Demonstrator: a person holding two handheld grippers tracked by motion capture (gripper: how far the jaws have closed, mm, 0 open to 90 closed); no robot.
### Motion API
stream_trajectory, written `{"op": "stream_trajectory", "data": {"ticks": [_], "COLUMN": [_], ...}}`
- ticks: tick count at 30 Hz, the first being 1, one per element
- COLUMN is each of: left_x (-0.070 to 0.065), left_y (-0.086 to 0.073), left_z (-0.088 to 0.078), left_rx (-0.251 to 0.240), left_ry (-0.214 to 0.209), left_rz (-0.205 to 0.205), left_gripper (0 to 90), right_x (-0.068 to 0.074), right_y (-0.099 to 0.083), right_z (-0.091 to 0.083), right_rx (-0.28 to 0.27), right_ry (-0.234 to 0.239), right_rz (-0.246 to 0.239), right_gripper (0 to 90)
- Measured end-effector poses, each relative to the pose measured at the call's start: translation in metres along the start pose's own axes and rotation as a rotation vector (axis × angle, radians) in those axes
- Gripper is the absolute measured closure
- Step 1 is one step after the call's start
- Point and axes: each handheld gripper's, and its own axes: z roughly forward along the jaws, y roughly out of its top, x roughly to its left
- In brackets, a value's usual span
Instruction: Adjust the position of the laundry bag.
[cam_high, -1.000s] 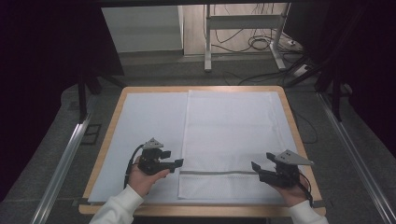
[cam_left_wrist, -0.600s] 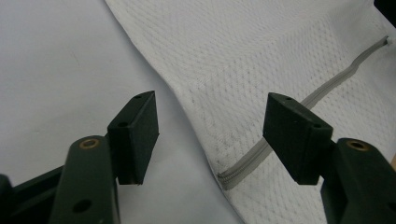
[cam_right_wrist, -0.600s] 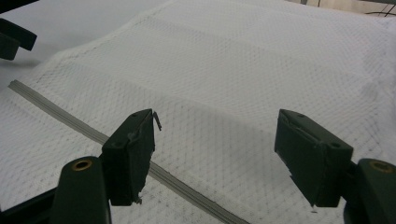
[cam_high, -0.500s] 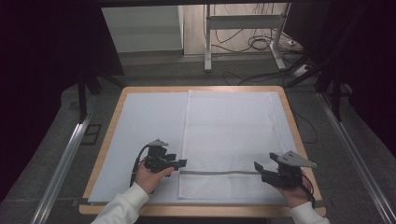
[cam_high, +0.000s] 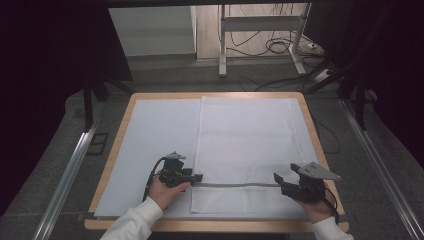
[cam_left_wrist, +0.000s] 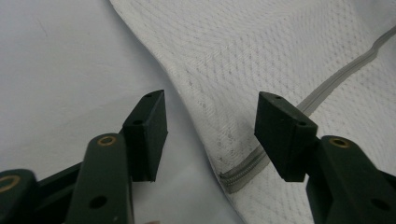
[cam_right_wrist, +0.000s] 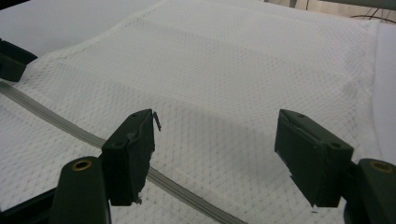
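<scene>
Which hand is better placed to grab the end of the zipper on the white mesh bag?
Left. The left tongs already straddle the zipper's end at the mesh bag edge and have just been closing, pads not yet touching. The right tongs hover open over mid-fabric.

white mesh bag (cam_high: 250, 145), grey zip (cam_high: 235, 185)

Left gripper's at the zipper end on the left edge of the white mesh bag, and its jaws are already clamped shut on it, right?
Not clamped. The left gripper is at the zipper end of the white mesh bag, but the left gripper view shows its jaws apart, pads clear of the fabric; they have just been closing.
</scene>
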Motion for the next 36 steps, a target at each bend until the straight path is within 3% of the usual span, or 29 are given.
{"op": "stream_trajectory", "data": {"ticks": [10,12,15,19,22,24,26,36], "left_x": [-0.001,0.001,0.000,0.001,0.002,0.002,0.002,0.000], "left_y": [-0.001,-0.001,-0.002,-0.002,-0.002,-0.002,-0.002,-0.004], "left_z": [0.003,0.003,0.004,0.005,0.004,0.004,0.004,0.003], "left_rx": [-0.006,-0.010,-0.004,0.000,-0.002,-0.003,-0.003,-0.011], "left_ry": [0.013,-0.009,-0.004,-0.014,-0.021,-0.025,-0.026,-0.024], "left_rz": [0.018,0.023,0.044,0.043,0.044,0.044,0.046,0.048], "left_gripper": [64.5,71.6,75.4,81.5,85.4,87.8,88.5,88.8], "right_x": [-0.019,-0.029,-0.044,-0.057,-0.066,-0.072,-0.076,-0.091], "right_y": [0.005,0.012,0.020,0.029,0.034,0.036,0.037,0.029], "right_z": [-0.003,-0.005,-0.011,-0.016,-0.014,-0.003,0.004,0.016], "right_rx": [0.029,0.057,0.087,0.097,0.145,0.213,0.243,0.304], "right_ry": [-0.087,-0.106,-0.117,-0.138,-0.123,-0.101,-0.103,-0.109], "right_rz": [0.067,0.101,0.141,0.165,0.183,0.206,0.222,0.249], "right_gripper": [28.3,28.3,28.2,28.4,28.5,28.5,28.5,33.0]}}
